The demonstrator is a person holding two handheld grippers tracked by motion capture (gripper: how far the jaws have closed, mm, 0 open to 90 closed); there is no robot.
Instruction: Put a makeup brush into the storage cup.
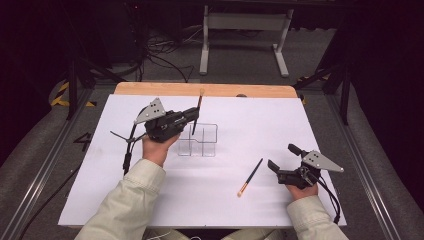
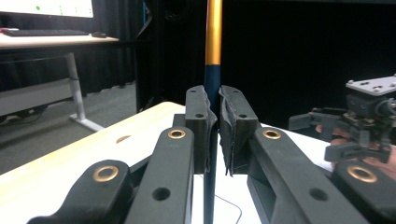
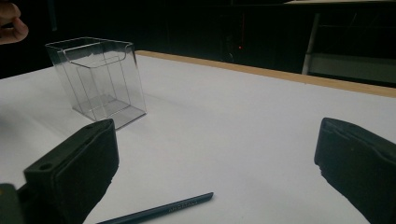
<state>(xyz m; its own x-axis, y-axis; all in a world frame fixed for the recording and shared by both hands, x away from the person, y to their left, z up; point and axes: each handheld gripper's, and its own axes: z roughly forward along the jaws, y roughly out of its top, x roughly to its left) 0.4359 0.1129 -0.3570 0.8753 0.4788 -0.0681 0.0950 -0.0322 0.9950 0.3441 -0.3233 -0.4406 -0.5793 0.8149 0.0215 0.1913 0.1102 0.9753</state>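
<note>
Left tool (image 2: 214, 135) right up close, jaws clamped on dark brush handle (image 2: 212, 88), brush upright, gold band near top. In high view brush (image 1: 197, 114) hangs over clear divided holder (image 1: 198, 140), whether it touches holder, can't tell. Second brush (image 1: 250, 176) lies flat on white surface (image 1: 250, 120), between holder and right tool (image 1: 280, 159). Right tool jaws wide apart, nothing in them, just beside that brush.
</note>
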